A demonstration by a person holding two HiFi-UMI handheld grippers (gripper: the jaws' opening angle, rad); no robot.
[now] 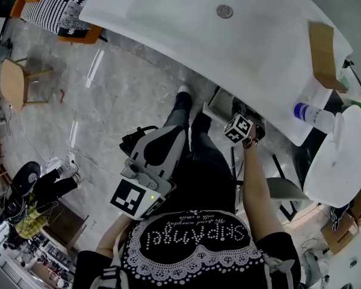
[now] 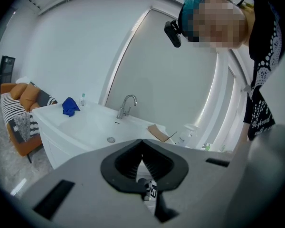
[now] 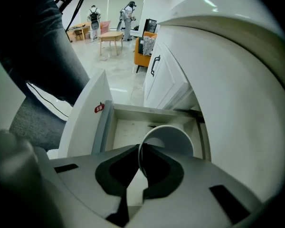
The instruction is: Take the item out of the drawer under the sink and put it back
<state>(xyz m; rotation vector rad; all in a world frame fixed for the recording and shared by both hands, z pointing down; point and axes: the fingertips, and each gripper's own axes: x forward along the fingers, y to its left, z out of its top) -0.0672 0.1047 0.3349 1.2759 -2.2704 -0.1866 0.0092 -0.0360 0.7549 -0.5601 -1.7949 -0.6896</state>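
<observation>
The drawer (image 3: 128, 127) under the white sink (image 1: 186, 17) stands pulled out, its white front panel (image 3: 85, 122) on the left in the right gripper view. A white cup (image 3: 173, 139) lies tilted inside it, mouth towards the camera. My right gripper (image 3: 139, 151) points steeply down into the drawer and is shut on the cup's rim, one jaw inside the cup and one outside. From the head view, that gripper (image 1: 245, 124) reaches under the counter edge. My left gripper (image 2: 142, 140) hangs in the air by my hip (image 1: 138, 142), shut and holding nothing.
A faucet (image 2: 126, 106), a blue cloth (image 2: 70, 107), a cardboard piece (image 1: 322, 47) and a bottle (image 1: 313, 116) are on the sink top. White cabinet doors (image 3: 161, 75) adjoin the drawer. An orange sofa (image 1: 48, 5), a wooden stool (image 1: 12, 83) and cabled gear (image 1: 24, 191) stand on the floor.
</observation>
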